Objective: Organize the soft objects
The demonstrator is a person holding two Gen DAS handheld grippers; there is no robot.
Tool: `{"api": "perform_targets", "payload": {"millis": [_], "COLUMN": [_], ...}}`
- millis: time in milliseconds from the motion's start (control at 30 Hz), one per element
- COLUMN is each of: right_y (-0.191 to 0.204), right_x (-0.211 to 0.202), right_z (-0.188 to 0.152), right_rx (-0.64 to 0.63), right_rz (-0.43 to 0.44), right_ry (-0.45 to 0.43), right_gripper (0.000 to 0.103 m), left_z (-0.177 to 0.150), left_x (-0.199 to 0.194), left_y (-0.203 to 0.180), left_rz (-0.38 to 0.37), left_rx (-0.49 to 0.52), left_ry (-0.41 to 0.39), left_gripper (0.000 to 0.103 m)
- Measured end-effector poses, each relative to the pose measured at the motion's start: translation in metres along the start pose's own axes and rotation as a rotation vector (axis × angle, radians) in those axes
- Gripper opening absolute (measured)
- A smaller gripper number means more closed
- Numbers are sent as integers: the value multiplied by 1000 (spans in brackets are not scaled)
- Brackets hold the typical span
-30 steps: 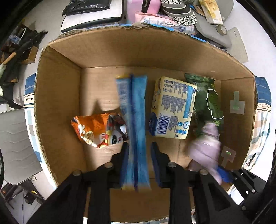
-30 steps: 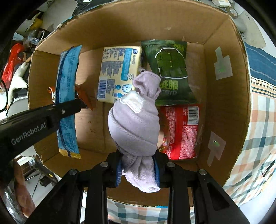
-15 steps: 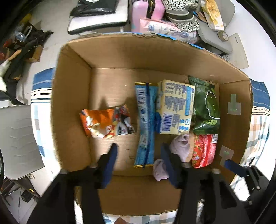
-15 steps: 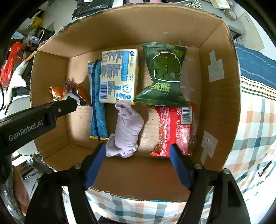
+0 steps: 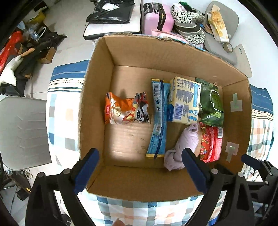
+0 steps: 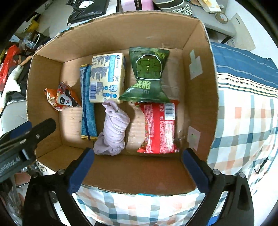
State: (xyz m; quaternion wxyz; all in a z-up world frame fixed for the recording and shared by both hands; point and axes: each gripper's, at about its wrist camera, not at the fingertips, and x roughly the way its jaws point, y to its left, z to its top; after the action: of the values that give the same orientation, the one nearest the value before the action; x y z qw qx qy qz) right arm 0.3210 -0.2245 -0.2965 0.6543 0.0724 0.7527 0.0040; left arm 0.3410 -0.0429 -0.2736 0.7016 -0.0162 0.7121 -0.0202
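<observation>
An open cardboard box (image 5: pixel 97 107) (image 6: pixel 199 97) stands on a checked cloth. Inside lie an orange snack bag (image 5: pixel 125 111) (image 6: pixel 60 100), a long blue packet (image 5: pixel 159 120) (image 6: pixel 87 104), a yellow pack (image 5: pixel 184 100) (image 6: pixel 107 78), a green bag (image 5: pixel 211 104) (image 6: pixel 147 76), a red bag (image 5: pixel 211 143) (image 6: pixel 159 128) and a lilac knotted cloth (image 5: pixel 184 147) (image 6: pixel 113 128). My left gripper (image 5: pixel 140 172) is open and empty above the box's near wall. My right gripper (image 6: pixel 138 172) is open and empty above the near wall too. The left gripper's finger (image 6: pixel 27 137) shows in the right wrist view.
The checked cloth (image 6: pixel 243 113) (image 5: pixel 59 107) spreads around the box. Behind the box lie a pink case (image 5: pixel 156 17), a patterned hat (image 5: pixel 189 26), a black bag (image 5: pixel 109 12) and a tape roll (image 5: pixel 227 47). A grey chair seat (image 5: pixel 20 132) is at the left.
Both grippers let go and opened wide: the blue packet and the lilac cloth now lie in the box. Both grippers have pulled back and up from the box.
</observation>
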Motion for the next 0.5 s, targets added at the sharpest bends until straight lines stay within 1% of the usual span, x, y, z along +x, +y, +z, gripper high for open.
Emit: {"api": "perform_targets", "payload": {"millis": [167, 267, 500], "right_y": [-2, -3, -5], "right_x": [-7, -13, -49], "right_z": [-8, -15, -42], "right_rx": [6, 5, 3], "right_rz": [2, 1, -2], "right_ry": [-23, -45, -155], "right_gripper": [103, 103, 103], "left_z": [-14, -24, -56], "left_x": [-17, -30, -72], "left_y": [-3, -5, -8], "left_rz": [7, 13, 56], "left_rx": [8, 6, 1], "left_ry": [-44, -85, -219], "left_gripper": [97, 97, 97]}}
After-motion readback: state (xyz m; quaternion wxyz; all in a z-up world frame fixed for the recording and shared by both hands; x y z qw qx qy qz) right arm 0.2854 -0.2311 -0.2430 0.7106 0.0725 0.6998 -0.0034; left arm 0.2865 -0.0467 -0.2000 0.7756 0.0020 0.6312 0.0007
